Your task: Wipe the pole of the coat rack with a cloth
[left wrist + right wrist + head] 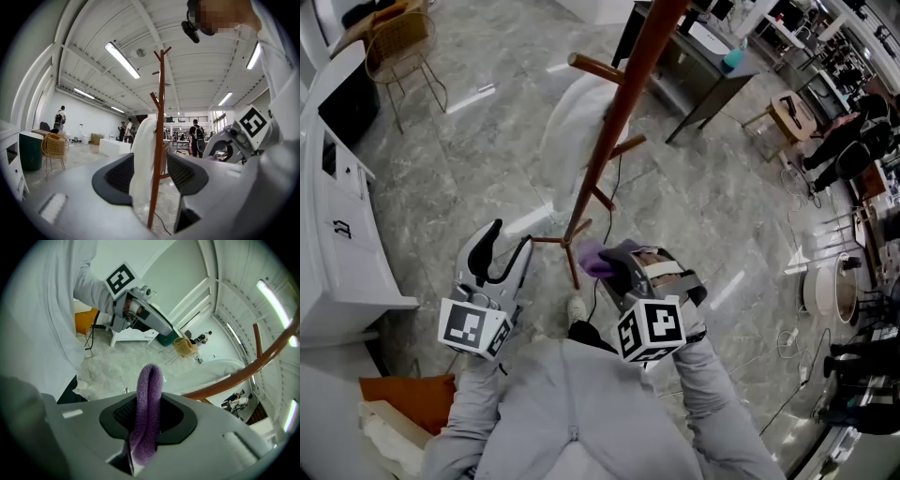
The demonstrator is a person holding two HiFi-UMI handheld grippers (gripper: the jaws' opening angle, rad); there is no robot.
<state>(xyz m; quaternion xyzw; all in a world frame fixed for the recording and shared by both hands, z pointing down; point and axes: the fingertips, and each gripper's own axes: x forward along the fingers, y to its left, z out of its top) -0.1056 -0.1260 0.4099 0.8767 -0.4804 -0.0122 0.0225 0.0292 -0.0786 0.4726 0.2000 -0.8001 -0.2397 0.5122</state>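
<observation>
Head view: the reddish-brown pole [617, 122] of the coat rack [595, 67] slants up through the middle of the frame from its feet on the grey marble floor [469, 159]; both tools are held low in front of the person
Right gripper [614, 264]: jaws clamped on a folded purple cloth [147, 413], with a loop of it standing up out of the jaws
Cloth position: low down near the foot of the pole, just to its right in the head view; whether it touches the wood cannot be told
Left gripper [150, 174]: jaws wide apart, holding nothing; in the left gripper view the pole lines up with the gap but stands beyond the jaws
Left gripper position: left of the rack's feet in the head view, apart from the pole
White garment [143, 159]: hangs on the rack, along the pole's left side in the left gripper view
Wicker chair [398, 42]: well apart from the rack, at the top left of the head view
</observation>
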